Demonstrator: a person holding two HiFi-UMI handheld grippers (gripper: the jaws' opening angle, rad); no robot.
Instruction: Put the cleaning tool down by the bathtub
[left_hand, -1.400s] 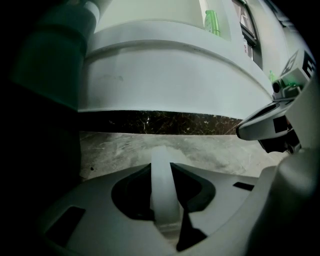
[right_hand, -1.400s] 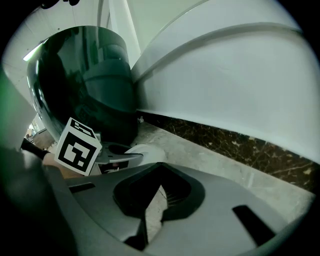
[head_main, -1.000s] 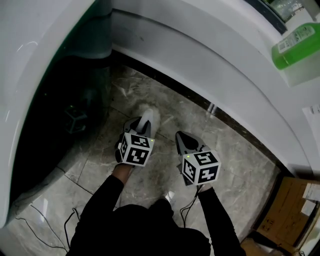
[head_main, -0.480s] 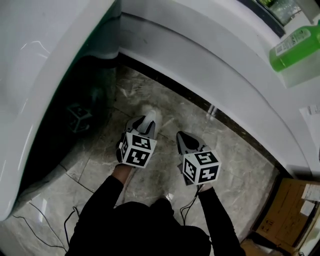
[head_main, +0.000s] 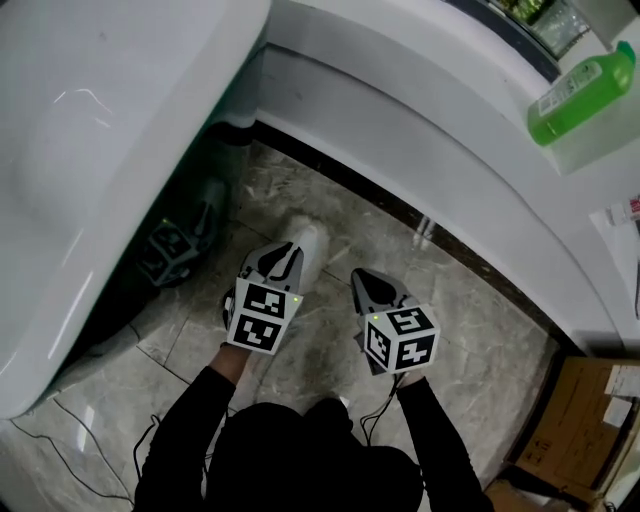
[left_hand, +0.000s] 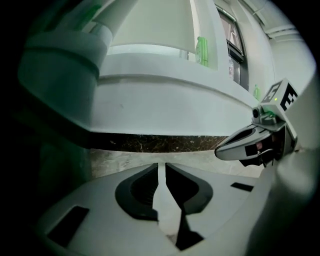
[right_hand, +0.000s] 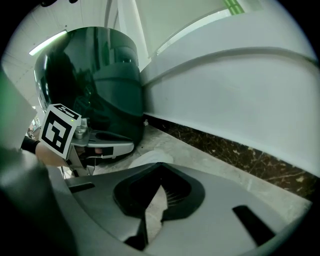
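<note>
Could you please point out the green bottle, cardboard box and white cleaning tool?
green bottle (head_main: 585, 87): head view, its body.
cardboard box (head_main: 573, 422): head view, top flap.
white cleaning tool (head_main: 312, 241): head view, exposed end.

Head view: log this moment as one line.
left gripper: jaws closing, cleaning tool below gap, not gripped | right gripper: shut, empty | cleaning tool: on floor beside bathtub | step: tool set down

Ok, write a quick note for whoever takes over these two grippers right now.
Left gripper: jaws closing, narrow gap between them, nothing gripped.
Right gripper: shut, empty, hovering beside the left one.
White cleaning tool: lying on the marble floor just ahead of the left gripper, near the base of the bathtub.
Done: the tool looks set down.
Left: probably just lift both grippers clear without knocking it.
</note>
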